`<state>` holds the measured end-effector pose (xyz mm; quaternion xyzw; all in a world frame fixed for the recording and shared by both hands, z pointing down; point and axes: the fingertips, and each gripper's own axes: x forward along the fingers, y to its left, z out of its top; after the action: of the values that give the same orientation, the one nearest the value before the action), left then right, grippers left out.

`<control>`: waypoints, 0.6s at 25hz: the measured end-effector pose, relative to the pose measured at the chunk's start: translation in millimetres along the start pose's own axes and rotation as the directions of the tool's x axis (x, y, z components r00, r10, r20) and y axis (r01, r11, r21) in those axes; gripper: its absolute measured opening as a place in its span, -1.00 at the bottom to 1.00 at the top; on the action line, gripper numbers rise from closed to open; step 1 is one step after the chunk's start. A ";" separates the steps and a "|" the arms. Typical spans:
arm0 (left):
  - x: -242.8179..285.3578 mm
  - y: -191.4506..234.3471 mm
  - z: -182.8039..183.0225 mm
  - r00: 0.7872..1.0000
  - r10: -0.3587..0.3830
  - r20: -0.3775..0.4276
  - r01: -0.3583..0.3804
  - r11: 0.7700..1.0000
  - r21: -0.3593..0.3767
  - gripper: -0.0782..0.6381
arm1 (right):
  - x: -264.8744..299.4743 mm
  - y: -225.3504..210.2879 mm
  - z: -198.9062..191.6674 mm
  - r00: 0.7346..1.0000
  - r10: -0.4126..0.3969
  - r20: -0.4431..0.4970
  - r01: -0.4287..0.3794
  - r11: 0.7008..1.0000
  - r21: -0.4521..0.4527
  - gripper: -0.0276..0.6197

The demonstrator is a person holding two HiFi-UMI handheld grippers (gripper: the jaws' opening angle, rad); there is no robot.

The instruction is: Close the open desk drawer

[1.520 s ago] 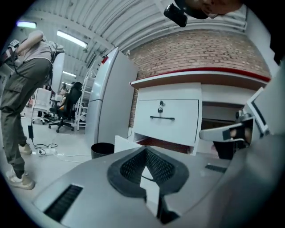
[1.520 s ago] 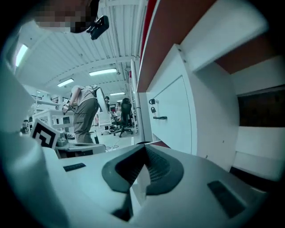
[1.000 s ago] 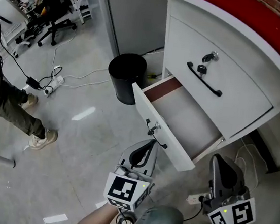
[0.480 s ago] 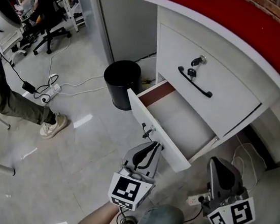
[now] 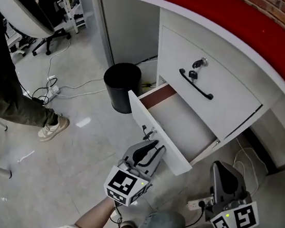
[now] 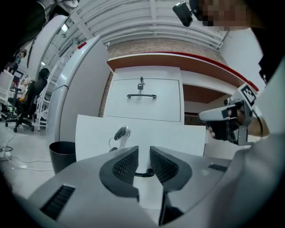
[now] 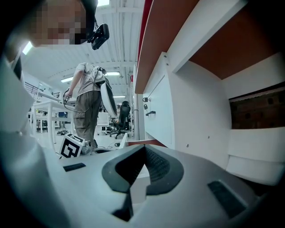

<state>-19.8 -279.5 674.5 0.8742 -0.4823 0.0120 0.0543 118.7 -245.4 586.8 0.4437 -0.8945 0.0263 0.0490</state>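
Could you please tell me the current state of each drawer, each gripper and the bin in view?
Lower drawer: pulled open, inside looks bare.
Upper drawer: closed, key in its lock.
Left gripper: jaws slightly apart, gripping nothing.
Right gripper: jaws together, empty.
Trash bin: upright, no lid.

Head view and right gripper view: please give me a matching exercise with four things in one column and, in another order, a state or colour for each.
Things:
1. lower drawer
2. upper drawer
3. bin
4. right gripper

States or colours:
a. pushed in
b. fingers together
c. pulled out
d. black

Pairs: 1-c, 2-a, 3-d, 4-b.
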 end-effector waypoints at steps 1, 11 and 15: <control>0.1 -0.2 0.2 1.000 -0.008 0.001 0.008 1.000 0.008 -0.58 | 0.1 -0.5 -0.1 1.000 -0.001 0.001 0.001 1.000 0.002 -0.92; 4.9 -0.7 0.3 1.000 -0.015 -0.020 0.014 1.000 -0.008 -0.58 | 4.2 0.8 0.2 1.000 -0.001 0.007 0.001 1.000 0.004 -0.92; 7.4 -2.2 0.1 1.000 -0.020 -0.014 0.020 1.000 -0.022 -0.56 | 3.1 -0.3 -1.1 1.000 -0.007 0.000 0.007 1.000 0.013 -0.92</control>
<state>-14.0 -284.6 674.8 0.8783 -0.4733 0.0122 0.0674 117.1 -247.9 588.2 0.4471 -0.8927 0.0319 0.0463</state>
